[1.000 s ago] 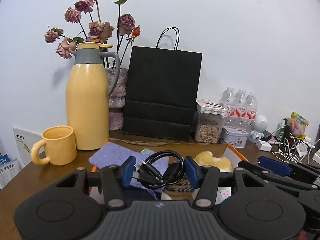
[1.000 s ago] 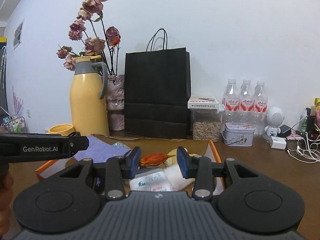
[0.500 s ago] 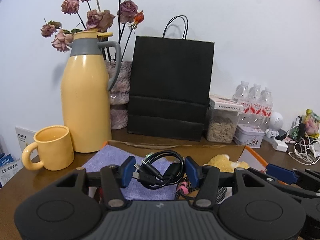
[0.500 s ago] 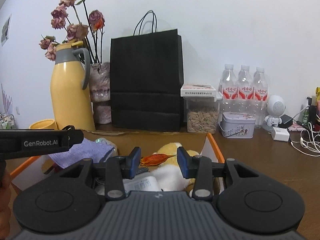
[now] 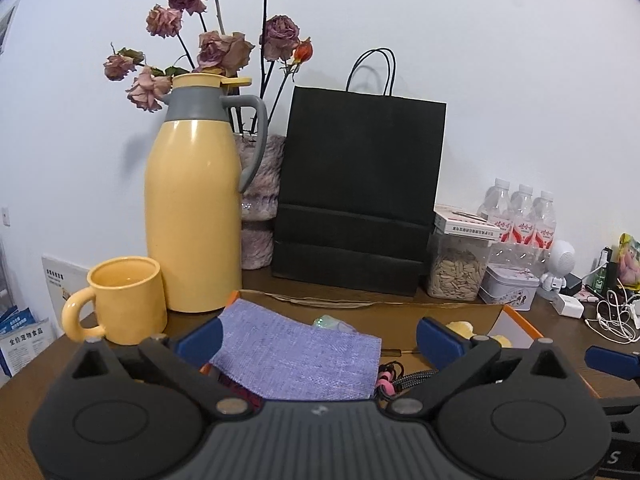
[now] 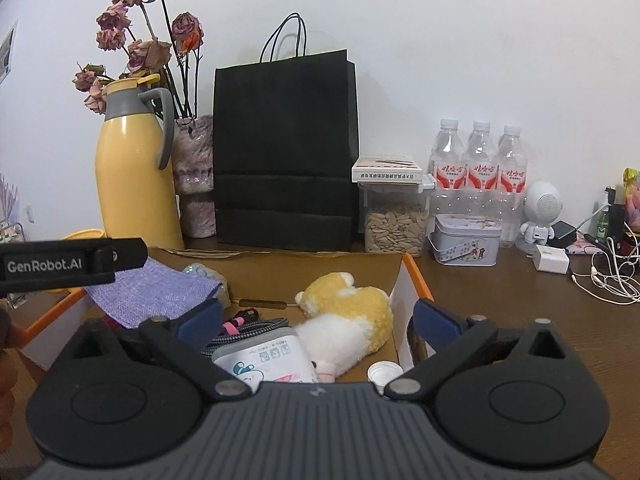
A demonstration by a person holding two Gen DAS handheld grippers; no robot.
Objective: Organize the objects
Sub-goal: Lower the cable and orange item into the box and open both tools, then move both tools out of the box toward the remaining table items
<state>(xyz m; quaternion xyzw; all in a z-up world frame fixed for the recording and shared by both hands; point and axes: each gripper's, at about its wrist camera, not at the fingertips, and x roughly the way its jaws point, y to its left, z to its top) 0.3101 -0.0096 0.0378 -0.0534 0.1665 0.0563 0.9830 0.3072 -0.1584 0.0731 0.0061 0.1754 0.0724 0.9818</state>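
low in both frames, the left gripper (image 5: 318,338) and right gripper (image 6: 316,320) have just sprung wide open, holding nothing, above the orange-edged box (image 6: 416,280) containing a purple cloth (image 5: 300,354) at lower centre and a plush toy (image 6: 352,312).
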